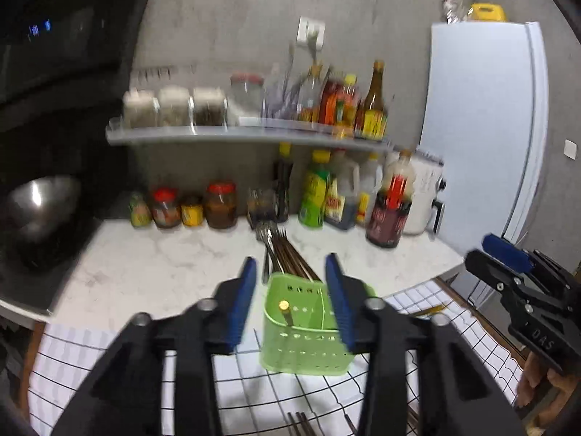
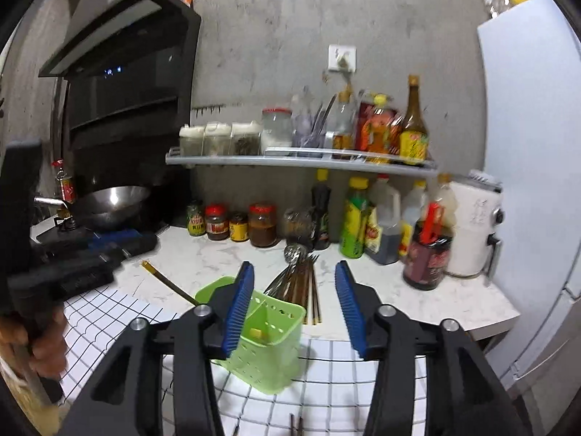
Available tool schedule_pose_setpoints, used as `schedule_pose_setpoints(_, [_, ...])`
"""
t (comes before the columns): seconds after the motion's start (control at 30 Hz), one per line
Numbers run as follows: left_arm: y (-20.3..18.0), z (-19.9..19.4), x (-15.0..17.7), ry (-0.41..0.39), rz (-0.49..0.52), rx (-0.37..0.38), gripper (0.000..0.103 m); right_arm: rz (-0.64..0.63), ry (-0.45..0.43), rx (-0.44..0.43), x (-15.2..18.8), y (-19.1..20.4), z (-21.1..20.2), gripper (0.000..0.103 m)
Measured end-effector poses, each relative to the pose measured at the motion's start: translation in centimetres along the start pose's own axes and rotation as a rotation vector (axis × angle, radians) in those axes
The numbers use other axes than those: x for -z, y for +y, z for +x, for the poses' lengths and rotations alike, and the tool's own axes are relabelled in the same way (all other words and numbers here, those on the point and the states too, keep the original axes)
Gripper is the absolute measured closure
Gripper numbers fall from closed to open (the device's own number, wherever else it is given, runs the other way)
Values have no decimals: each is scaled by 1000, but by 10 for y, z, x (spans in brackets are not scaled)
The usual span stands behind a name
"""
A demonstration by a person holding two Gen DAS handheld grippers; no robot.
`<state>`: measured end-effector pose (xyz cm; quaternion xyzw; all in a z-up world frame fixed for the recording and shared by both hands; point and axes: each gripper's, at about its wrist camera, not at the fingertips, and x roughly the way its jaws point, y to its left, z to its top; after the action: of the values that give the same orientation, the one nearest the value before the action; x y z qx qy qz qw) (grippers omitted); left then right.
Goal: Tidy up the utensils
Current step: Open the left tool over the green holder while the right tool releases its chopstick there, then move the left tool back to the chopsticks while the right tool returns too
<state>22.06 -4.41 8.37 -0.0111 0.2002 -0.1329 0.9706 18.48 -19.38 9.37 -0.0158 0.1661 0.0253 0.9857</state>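
Green caddy (image 1: 305,330) sits light; my left gripper (image 1: 292,303) and right gripper (image 2: 292,303), both spread empty, could topple it reaching the utensils (image 2: 301,283).

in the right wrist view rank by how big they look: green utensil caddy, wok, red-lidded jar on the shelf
1. green utensil caddy, though it's nearest the camera
2. wok
3. red-lidded jar

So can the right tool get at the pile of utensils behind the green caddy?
Probably yes. The right tool is open and empty, and the utensils lie exposed on the counter just beyond it; only the green caddy crowds its left side.
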Motion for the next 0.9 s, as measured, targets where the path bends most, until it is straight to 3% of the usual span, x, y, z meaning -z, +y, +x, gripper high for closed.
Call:
schedule_pose_setpoints(0.13, [0,-53,12,5,52,-101,58,5,39,19,19,-8,-44,54])
schedule_pose_setpoints(0.27, [10,-80,67,159,79,-230,56,29,160,25,68,-13,-71,54])
schedule_pose_setpoints(0.4, [30,-89,153,401,33,-196,56,60,299,17,128,-16,-89,54])
schedule_pose_setpoints(0.47, [35,-95,185,454,22,-199,56,60,351,32,155,-14,-96,54])
schedule_pose_setpoints(0.6, [40,-114,229,503,-33,-183,56,93,409,55,190,-16,-109,54])
schedule_pose_setpoints(0.7, [39,-117,239,522,-53,-194,56,111,455,73,210,-18,-113,54])
schedule_pose_setpoints(0.83, [37,-112,248,563,-59,-187,56,88,511,43,228,-14,-106,69])
schedule_pose_setpoints(0.9, [37,-109,251,568,-50,-196,56,98,519,32,231,-14,-100,70])
